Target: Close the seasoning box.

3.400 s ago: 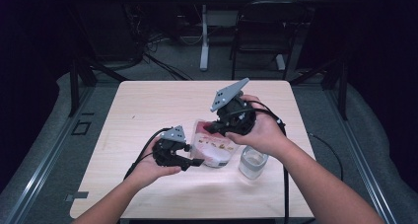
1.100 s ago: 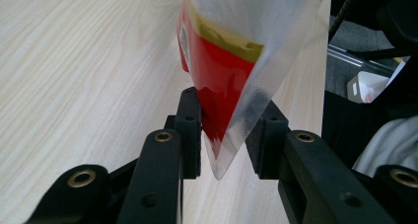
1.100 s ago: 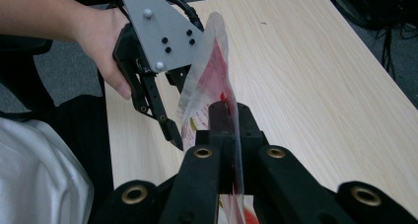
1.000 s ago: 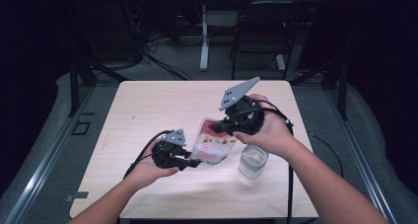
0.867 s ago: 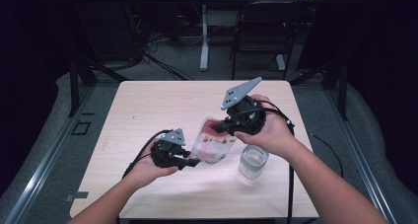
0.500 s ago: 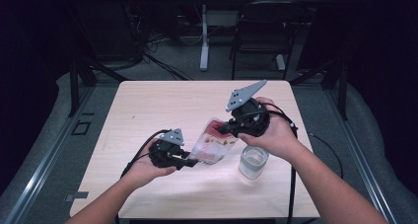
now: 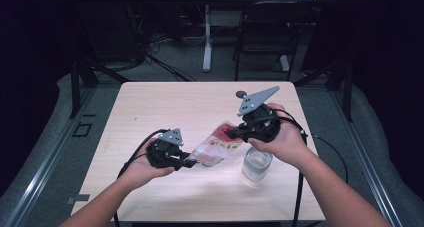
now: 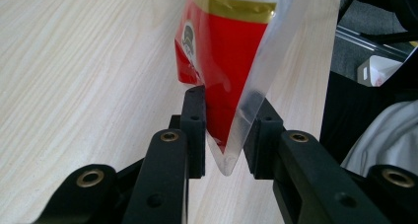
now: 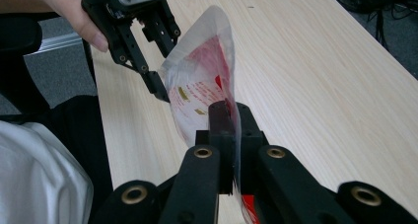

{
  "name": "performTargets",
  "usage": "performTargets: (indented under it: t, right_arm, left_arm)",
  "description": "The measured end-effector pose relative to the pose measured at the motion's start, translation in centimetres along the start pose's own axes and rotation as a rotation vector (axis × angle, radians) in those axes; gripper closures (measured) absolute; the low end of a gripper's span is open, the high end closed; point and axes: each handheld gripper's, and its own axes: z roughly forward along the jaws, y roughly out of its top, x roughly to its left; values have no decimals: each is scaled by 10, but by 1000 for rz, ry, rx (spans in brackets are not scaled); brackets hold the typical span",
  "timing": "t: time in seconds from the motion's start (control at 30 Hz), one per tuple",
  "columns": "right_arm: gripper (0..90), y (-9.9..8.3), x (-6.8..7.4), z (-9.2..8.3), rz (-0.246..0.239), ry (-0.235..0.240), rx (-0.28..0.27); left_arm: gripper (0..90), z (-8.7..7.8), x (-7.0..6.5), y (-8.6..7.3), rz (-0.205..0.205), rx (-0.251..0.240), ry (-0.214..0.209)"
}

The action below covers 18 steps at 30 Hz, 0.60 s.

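Red-and-clear pouch (image 7: 216, 148) held aloft over the bench (image 7: 150, 107).
Right hand-held gripper (image 9: 227, 116) clamped on one edge; left hand-held gripper (image 8: 224, 130) just closing around the opposite corner, beside a glass (image 7: 257, 164).

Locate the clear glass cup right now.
High view: the clear glass cup stands on the light wooden table, right of centre near the front edge, just below the right gripper.

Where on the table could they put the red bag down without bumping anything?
The table is bare along its far edge and far left corner, and along the near edge between the forearms. It is crowded mid-right: the bag, both grippers and the glass of water.
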Motion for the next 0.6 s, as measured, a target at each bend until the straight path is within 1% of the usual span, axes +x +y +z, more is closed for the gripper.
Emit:
performTargets:
  t: [0.27, 0.4, 0.6]
  right_arm:
    - [898, -10, -4, 0, 28, 7, -13]
    - [898, -16, -6, 1, 38, 6, -11]
    - [899, -21, -7, 2, 55, 10, -18]
  left_arm:
    - [746, -4, -1, 2, 1, 17, -3]
    - [748, -5, 0, 3, 3, 29, -1]
    - [751, -8, 1, 3, -3, 28, 2]
